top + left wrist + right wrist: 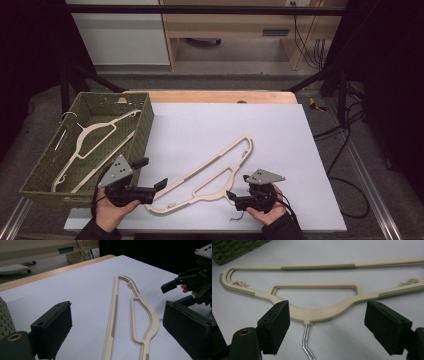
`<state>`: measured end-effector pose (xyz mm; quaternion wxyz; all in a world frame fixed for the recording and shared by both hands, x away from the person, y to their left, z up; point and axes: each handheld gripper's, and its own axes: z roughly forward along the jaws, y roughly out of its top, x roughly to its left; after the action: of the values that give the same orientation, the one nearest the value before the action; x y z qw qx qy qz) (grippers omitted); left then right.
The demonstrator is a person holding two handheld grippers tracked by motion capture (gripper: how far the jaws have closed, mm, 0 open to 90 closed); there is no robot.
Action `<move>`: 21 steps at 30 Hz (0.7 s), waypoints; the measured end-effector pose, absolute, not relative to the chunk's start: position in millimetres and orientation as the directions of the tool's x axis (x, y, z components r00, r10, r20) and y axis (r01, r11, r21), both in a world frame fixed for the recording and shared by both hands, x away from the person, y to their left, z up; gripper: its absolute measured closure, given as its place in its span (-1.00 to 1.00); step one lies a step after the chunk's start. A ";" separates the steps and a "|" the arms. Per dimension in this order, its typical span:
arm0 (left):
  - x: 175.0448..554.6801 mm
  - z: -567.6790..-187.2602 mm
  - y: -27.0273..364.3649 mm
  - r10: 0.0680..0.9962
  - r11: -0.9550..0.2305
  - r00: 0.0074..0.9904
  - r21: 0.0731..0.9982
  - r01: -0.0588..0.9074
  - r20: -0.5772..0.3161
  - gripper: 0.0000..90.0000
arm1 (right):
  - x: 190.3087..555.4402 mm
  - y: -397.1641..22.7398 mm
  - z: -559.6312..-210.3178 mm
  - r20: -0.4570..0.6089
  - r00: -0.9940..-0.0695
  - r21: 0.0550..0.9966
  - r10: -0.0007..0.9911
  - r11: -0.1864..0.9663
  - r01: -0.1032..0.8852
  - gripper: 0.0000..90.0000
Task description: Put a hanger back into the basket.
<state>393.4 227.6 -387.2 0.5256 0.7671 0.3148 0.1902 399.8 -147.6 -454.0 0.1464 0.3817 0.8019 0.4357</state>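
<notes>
A cream plastic hanger (210, 172) lies flat on the white sheet covering the worktop (280, 130), between the two hands. Its long axis runs diagonally, from the near-left end beside the left gripper (150, 175) up to the far-right end near the sheet's centre. A second hanger (92, 142) of the same kind lies inside the green woven basket (142, 125) at the left edge.

The right gripper (237, 192) sits just beside the hanger's neck. In the right gripper view, the neck and its metal hook stem (305, 336) lie directly ahead, centred between the two fingers (277, 325), with the long axis crossing the line of approach. These fingers stand wide apart and hold nothing.

The left gripper's fingers (53, 327) are also spread wide and empty. In the left gripper view, the hanger runs lengthwise away from them, so only its near end is within reach.

Judgement: the right gripper is better placed for a grasp at the neck. A short forward advance would probably bring the fingers astride the body. The basket lies on the left gripper's side.
</notes>
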 end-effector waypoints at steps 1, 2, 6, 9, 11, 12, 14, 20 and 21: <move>393.5 -389.2 226.0 0.682 -0.253 0.730 0.924 0.288 -0.041 -0.81 | 399.1 -146.1 -455.5 0.092 -0.668 0.805 0.739 0.340 0.487 -0.51; 393.7 -391.2 224.4 0.681 -0.260 0.731 0.921 0.290 -0.038 -0.80 | 398.5 -144.1 -456.9 0.088 -0.667 0.802 0.740 0.344 0.488 -0.46; 394.9 -399.1 217.6 0.674 -0.276 0.738 0.911 0.305 -0.042 -0.80 | 397.5 -137.6 -462.9 0.073 -0.676 0.782 0.733 0.379 0.495 -0.26; 395.6 -404.2 213.6 0.670 -0.292 0.742 0.904 0.311 -0.039 -0.79 | 397.0 -132.7 -467.5 0.066 -0.684 0.764 0.727 0.404 0.503 -0.07; 396.1 -406.5 211.7 0.666 -0.303 0.745 0.900 0.315 -0.037 -0.79 | 396.8 -130.0 -470.1 0.072 -0.688 0.750 0.722 0.416 0.515 0.06; 396.4 -407.7 210.9 0.666 -0.305 0.745 0.898 0.317 -0.036 -0.79 | 397.1 -128.7 -471.6 0.071 -0.686 0.744 0.724 0.419 0.520 0.12; 396.8 -410.3 209.0 0.663 -0.311 0.748 0.894 0.322 -0.039 -0.78 | 396.8 -126.6 -473.3 0.075 -0.684 0.730 0.726 0.427 0.534 0.23; 397.6 -415.8 203.7 0.657 -0.329 0.753 0.884 0.332 -0.038 -0.78 | 396.2 -125.0 -477.3 0.084 -0.682 0.692 0.726 0.450 0.564 0.54; 397.6 -416.3 203.1 0.657 -0.329 0.753 0.884 0.333 -0.039 -0.77 | 395.6 -124.4 -477.2 0.086 -0.676 0.691 0.732 0.445 0.569 0.60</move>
<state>397.6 203.1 -416.3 0.4892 0.7983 0.3099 0.1656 395.6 -124.4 -477.2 0.1135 0.3861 0.8424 0.3584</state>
